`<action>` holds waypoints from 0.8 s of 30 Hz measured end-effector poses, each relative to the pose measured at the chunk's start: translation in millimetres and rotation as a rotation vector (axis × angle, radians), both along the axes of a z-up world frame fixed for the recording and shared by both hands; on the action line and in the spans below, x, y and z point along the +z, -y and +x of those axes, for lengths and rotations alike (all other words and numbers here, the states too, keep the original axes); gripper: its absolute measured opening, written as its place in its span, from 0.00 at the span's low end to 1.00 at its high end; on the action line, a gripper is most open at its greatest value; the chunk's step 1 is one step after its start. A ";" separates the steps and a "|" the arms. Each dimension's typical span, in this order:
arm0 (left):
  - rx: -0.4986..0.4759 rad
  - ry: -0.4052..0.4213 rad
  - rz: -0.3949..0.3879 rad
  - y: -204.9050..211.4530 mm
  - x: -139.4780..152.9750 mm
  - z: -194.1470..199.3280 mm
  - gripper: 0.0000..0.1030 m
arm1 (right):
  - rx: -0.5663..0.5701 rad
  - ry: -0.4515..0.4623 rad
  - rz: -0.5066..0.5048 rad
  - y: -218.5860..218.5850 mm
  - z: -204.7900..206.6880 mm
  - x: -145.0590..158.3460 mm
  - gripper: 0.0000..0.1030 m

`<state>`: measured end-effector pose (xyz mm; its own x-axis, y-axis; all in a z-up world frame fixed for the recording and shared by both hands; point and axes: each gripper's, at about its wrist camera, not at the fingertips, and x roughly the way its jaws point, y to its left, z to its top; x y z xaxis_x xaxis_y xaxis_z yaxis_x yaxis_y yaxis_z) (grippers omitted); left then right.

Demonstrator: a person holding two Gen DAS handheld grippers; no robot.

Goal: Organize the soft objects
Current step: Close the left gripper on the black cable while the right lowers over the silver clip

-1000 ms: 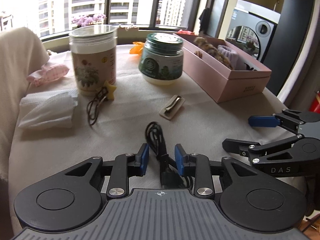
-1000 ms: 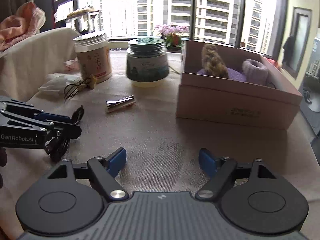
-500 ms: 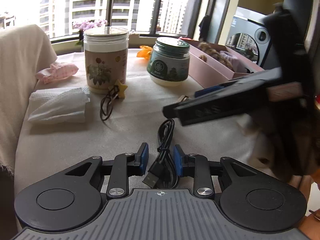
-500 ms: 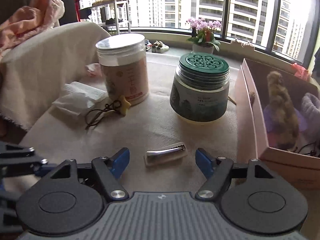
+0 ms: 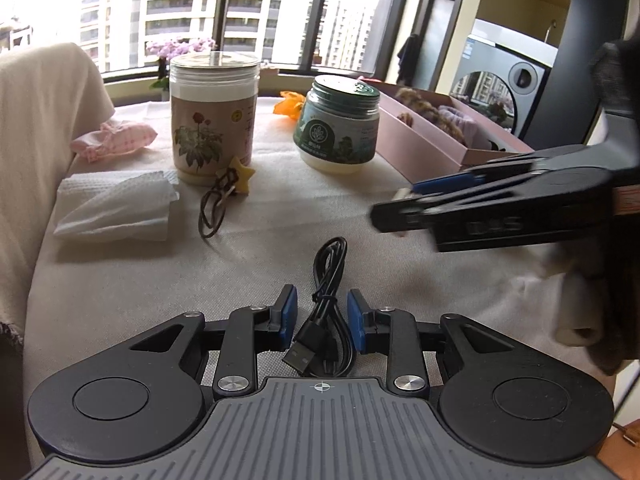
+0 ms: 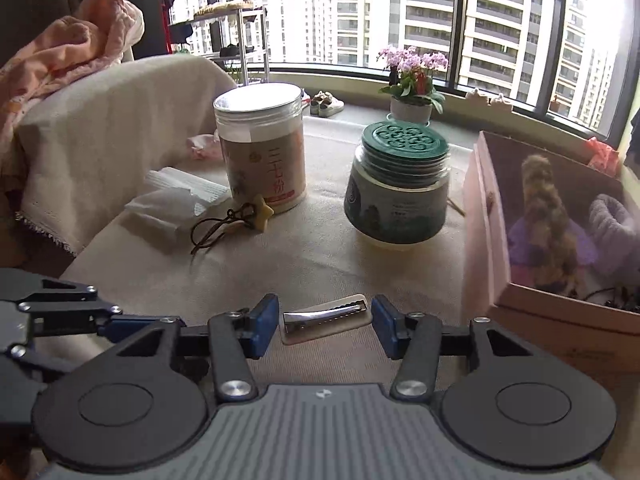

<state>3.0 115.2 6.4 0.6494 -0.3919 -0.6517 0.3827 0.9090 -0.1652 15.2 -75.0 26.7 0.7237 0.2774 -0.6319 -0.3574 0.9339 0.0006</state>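
My right gripper (image 6: 325,322) sits low over the cloth-covered table (image 6: 320,264), and the metal hair clip (image 6: 326,317) lies flat on its pale backing right between the 2 blue pads. The jaws have just been closing in on it, yet I see a sliver of cloth on either side, so nothing is pinched; the clip rests on the table, crosswise to the fingers. The pink box (image 6: 486,240) stands just to the right of it, with a brown furry piece and a purple scrunchie inside (the rest in there is too dim for me to name).

My left gripper (image 5: 322,316) straddles the coiled black USB cable (image 5: 330,300). Its pads stand a little off the coil on both sides, unclenched, the plug end lying nearest the camera.

Farther back on the table are the tall floral jar (image 5: 213,116), the green-lidded jar (image 5: 339,126), a star hair tie (image 5: 228,186) and a folded tissue (image 5: 116,204).
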 end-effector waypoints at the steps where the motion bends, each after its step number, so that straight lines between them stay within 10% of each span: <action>1: 0.001 -0.002 0.001 0.1 0.2 0.2 0.30 | -0.004 0.008 0.001 3.6 -5.2 1.9 0.50; 24: -0.228 0.030 0.079 73.0 8.5 -27.5 0.15 | -0.198 0.075 -0.038 116.7 -93.4 1.0 0.50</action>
